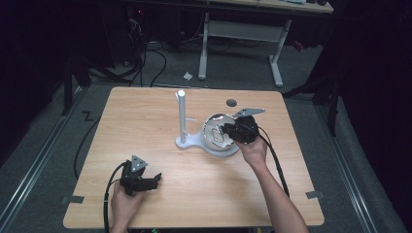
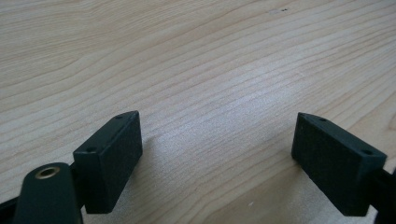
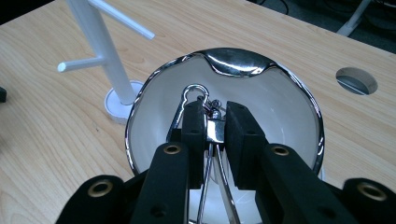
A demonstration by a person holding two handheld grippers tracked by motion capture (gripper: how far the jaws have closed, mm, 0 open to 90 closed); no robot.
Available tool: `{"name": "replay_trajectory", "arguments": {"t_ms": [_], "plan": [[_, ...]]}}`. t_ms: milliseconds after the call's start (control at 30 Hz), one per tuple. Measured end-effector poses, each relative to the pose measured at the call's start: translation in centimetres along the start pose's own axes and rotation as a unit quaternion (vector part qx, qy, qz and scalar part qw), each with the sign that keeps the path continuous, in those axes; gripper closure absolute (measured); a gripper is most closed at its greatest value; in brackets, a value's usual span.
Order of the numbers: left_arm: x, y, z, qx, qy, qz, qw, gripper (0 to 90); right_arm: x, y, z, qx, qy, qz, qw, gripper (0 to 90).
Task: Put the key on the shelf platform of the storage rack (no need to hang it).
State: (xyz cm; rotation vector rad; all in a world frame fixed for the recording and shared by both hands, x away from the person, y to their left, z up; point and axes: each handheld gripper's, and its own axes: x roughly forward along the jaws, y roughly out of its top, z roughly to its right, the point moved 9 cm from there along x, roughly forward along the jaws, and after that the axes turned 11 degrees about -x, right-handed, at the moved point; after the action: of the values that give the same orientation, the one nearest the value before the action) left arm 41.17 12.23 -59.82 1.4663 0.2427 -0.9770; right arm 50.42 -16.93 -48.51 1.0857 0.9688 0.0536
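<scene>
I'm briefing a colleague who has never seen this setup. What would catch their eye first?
The shiny silver bowl right of the table's middle draws the eye, with the right gripper inside it, jaws shut on a small metal keyring clasp. Just left of the bowl stands a white peg stand with thin side arms. Near the front left edge, the left gripper rests with jaws open over the bare wooden table.

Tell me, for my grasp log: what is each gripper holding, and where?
Right gripper pinches a metal keyring clasp by its middle, inside the bowl. Left gripper holds nothing.
</scene>
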Motion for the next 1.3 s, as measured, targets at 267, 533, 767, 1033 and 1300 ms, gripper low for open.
{"name": "replay_trajectory", "arguments": {"t_ms": [267, 533, 767, 1033, 1300], "plan": [[0.0, 0.0, 0.0, 0.000, 0.000, 0.000, 1.0000, 16.7, 1.0, 0.0, -0.1, -0.001, 0.002, -0.009, 1.0000, 78.5], [0.0, 0.0, 0.0, 0.000, 0.000, 0.000, 1.0000, 16.7, 2.1, 0.2, -0.1, 0.002, 0.006, -0.013, 0.9999, 81.9], [0.0, 0.0, 0.0, 0.000, 0.000, 0.000, 1.0000, 16.6, 2.9, 0.0, -0.1, 0.004, 0.006, -0.025, 0.9997, 81.6], [0.0, 0.0, 0.0, 0.000, 0.000, 0.000, 1.0000, 16.7, 2.9, -0.2, 0.0, 0.011, 0.005, -0.018, 0.9998, 71.3], [0.0, 0.0, 0.0, 0.000, 0.000, 0.000, 1.0000, 16.6, 2.0, -0.2, 0.0, 0.009, 0.001, -0.009, 0.9999, 66.9]]}}
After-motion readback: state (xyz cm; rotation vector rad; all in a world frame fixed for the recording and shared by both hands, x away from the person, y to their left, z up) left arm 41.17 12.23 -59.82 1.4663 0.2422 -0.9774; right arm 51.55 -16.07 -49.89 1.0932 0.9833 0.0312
